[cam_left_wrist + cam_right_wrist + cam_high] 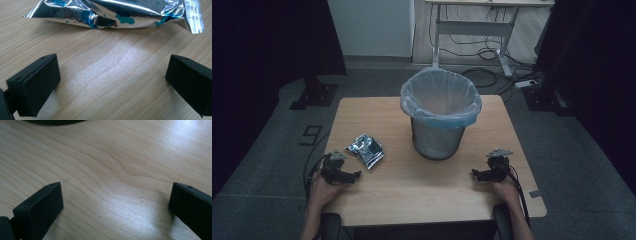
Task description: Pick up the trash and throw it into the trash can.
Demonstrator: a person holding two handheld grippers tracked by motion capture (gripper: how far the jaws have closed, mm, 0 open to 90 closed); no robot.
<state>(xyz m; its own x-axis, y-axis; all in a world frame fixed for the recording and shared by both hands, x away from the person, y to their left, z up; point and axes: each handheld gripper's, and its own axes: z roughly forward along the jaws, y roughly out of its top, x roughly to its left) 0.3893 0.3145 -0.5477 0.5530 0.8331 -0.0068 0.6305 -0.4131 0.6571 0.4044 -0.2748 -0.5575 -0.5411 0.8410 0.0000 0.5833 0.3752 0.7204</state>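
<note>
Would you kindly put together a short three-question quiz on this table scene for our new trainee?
1. True or false: the foil packet lies inside the lined waste bin.
2. Which gripper is nearer the packet: A) left gripper B) right gripper?
3. In the left gripper view, what lies between the fingers?

Key
1. False; it lies on the wooden table, left of the bin.
2. A.
3. Bare table; the packet lies just beyond the open fingers, untouched.
</note>
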